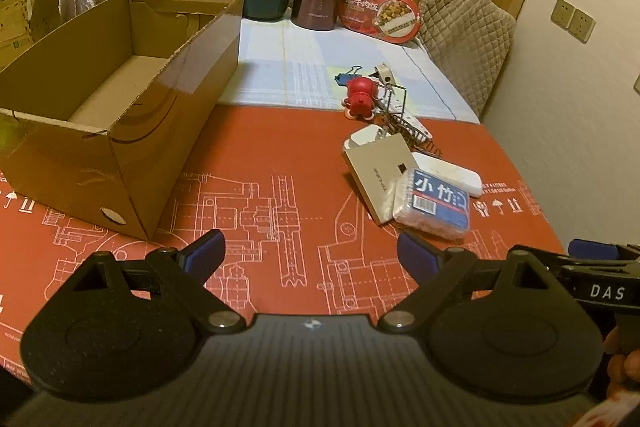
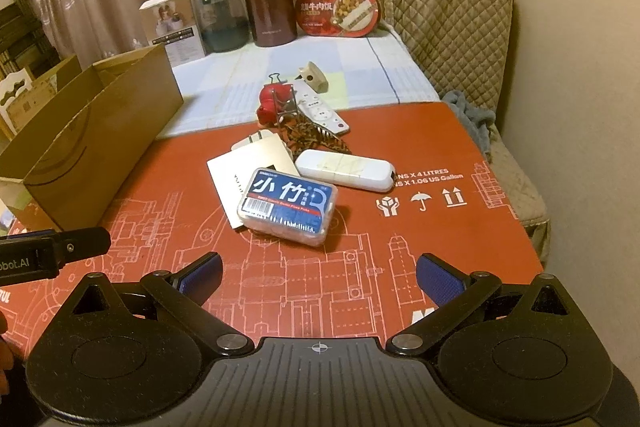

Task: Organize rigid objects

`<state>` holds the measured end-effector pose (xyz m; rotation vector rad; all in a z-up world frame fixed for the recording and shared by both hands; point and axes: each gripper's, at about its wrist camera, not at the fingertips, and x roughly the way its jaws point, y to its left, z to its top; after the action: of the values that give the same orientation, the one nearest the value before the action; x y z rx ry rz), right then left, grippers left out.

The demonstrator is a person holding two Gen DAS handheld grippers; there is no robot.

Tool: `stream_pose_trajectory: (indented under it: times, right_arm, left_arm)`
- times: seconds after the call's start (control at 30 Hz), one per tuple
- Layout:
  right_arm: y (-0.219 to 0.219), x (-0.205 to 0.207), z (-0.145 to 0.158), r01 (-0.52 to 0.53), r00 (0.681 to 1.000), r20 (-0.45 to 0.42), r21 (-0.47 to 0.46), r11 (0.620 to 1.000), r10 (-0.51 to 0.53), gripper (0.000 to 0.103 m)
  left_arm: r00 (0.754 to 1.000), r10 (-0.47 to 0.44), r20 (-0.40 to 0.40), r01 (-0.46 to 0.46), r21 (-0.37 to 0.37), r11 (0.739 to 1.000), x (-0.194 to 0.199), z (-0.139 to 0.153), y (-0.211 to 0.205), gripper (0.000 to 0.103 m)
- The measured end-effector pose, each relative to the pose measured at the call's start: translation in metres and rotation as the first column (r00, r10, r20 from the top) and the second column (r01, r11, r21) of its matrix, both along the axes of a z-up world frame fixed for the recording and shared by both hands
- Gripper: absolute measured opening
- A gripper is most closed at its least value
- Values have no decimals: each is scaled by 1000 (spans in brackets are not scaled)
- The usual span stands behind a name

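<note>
Loose items heaped on red bench mat, cardboard box (image 1: 120, 99) alongside.
Floss-pick box (image 2: 288, 211) fronts the pile; left view alone shows the box's bare interior, right view the remote (image 2: 322, 113). Left hand-held gripper (image 1: 310, 259) and right hand-held gripper (image 2: 318, 277) both angled down, jaws wide, empty.

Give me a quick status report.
Left gripper open, empty. Right gripper open, empty. Cardboard box empty; items, floss box nearest, still piled on mat. Nothing in the way.
</note>
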<state>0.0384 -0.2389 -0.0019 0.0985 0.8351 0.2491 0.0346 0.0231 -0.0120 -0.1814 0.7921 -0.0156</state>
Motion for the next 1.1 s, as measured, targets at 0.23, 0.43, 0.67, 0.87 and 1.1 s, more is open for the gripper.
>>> stream_pose_trajectory:
  times: [0.23,0.43,0.67,0.87,1.1]
  right_arm:
    - [5,23,-15,6,1000,-8,25,1000,-6,101]
    - [21,51,-32,3,1000,-26,50,999,-2,100]
    - [36,80,-51,50,998,-50,89,995,-45,100]
    - [38,99,-66,84,993,-95,106,991,-74,97]
    - [34,95,-66,40,998,-58,21,999,-39,85]
  left_arm:
    - [1000,0,13,-1,55,998,19,-17,2,91]
    - [1000,-7,-10,7,44,999,42,-29,8,91]
    - [1000,-6,-28,7,33,999,62,-41,14,91]
    - [999,-19,-37,19,8,1000,73,-49,13,91]
    - [999,-35,-40,35,-8,999,74,-52,11,91]
